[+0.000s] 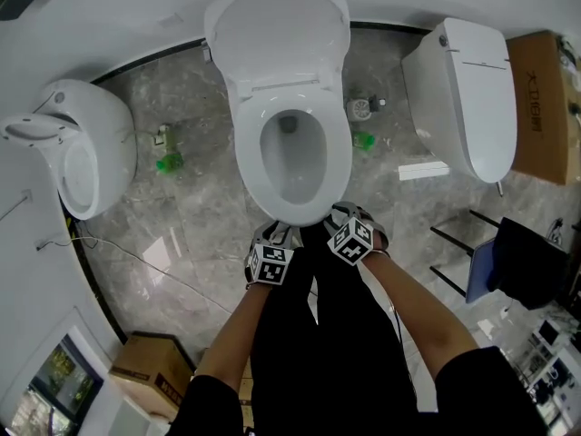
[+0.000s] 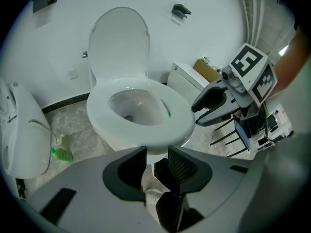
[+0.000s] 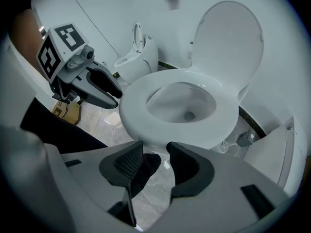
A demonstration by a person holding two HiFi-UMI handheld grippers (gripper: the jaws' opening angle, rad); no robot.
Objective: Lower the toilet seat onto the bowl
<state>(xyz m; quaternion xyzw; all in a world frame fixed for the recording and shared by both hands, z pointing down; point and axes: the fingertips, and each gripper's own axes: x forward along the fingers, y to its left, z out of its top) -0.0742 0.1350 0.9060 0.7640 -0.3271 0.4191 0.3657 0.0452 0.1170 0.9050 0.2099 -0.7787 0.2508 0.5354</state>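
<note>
Two grippers hang just before the front of the toilet seat [image 1: 338, 157], near it but not touching. The left gripper [image 2: 158, 155] is released, its fingers [image 2: 182, 165] apart with nothing between them, and the right gripper [image 3: 155, 152] is the same. The seat lies flat on the bowl [image 1: 290, 166], while the lid [image 1: 277, 30] stands upright behind it. I judge the lowering is finished, so I hold both grippers clear of the rim.
</note>
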